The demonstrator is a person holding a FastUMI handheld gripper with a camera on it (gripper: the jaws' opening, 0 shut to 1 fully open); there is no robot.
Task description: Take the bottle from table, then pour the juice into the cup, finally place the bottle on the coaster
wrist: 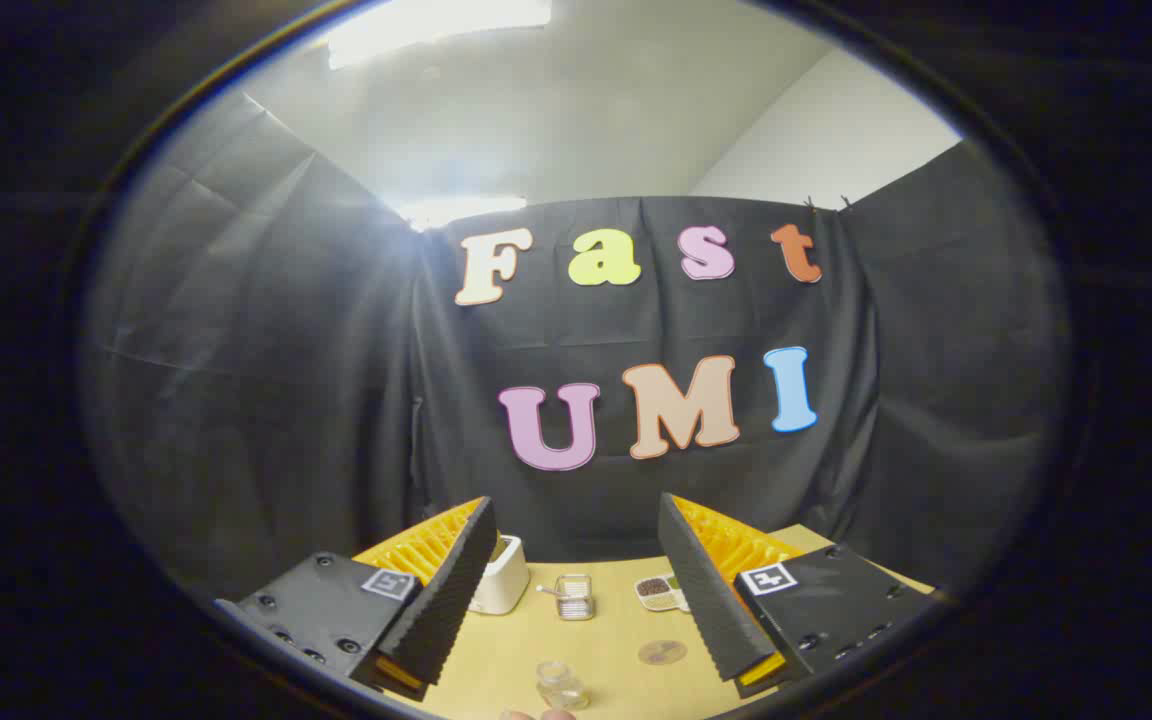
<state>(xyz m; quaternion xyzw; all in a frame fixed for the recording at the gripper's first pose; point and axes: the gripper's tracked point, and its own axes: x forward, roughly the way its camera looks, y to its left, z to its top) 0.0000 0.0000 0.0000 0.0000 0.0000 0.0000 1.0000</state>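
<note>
Tool [576, 600] spread wide, holding nothing, high over the worktop [616, 640]. I am at the reach step. What I take for the bottle [562, 684], blurred, stands by the near edge; next I descend onto it.

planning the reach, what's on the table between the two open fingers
In the gripper view, between the open fingers lie a small clear glass, a round coaster and a clear holder.

One bottle [562, 684], one cup [574, 596], one coaster [662, 652].
</note>
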